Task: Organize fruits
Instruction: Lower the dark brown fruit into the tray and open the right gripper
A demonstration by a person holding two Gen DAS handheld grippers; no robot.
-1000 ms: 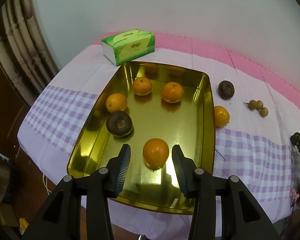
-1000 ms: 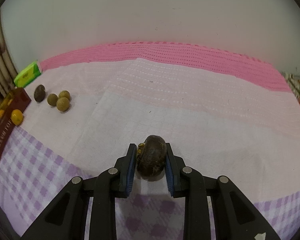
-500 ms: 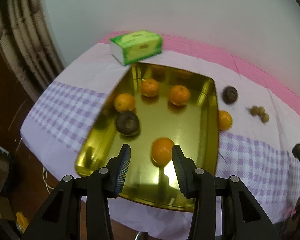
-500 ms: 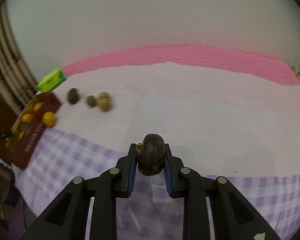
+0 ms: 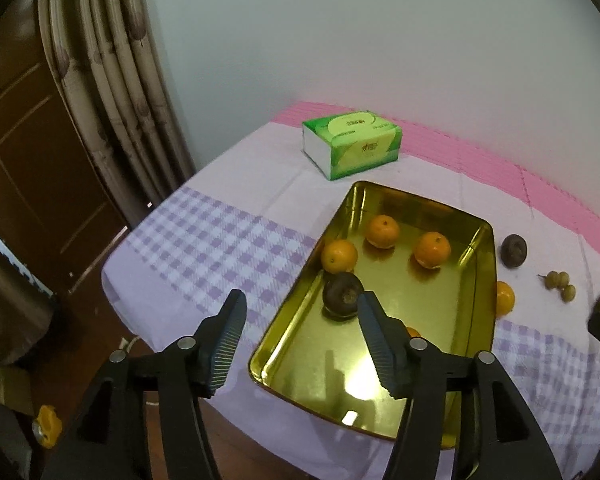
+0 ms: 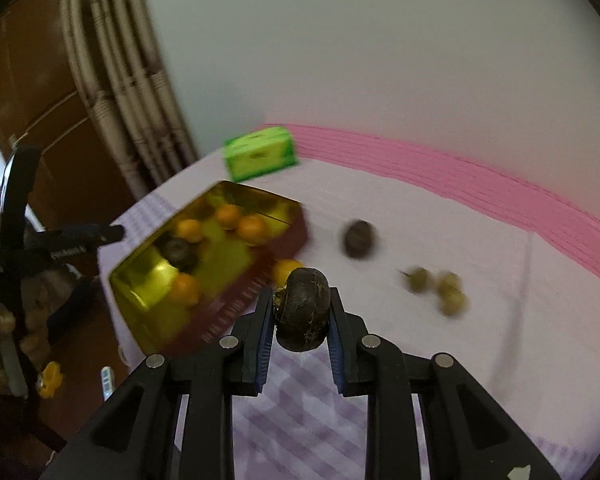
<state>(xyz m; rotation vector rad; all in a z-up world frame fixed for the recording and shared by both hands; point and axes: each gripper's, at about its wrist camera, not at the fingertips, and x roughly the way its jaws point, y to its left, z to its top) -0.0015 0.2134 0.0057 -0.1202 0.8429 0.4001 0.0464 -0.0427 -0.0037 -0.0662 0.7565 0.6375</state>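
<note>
While clamped, dark fruit (image 6: pixel 301 308) fills right tool (image 6: pixel 298 316).

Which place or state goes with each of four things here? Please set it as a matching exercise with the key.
Things:
1. tissue box
2. dark fruit in the right gripper
3. small green fruits
4. orange beside the tray

Places:
a. on the cloth against the gold tray's outer wall
b. clamped between two pads
c. behind the tray
d. clustered on the cloth, clear of the tray

Pairs: 1-c, 2-b, 3-d, 4-a
</note>
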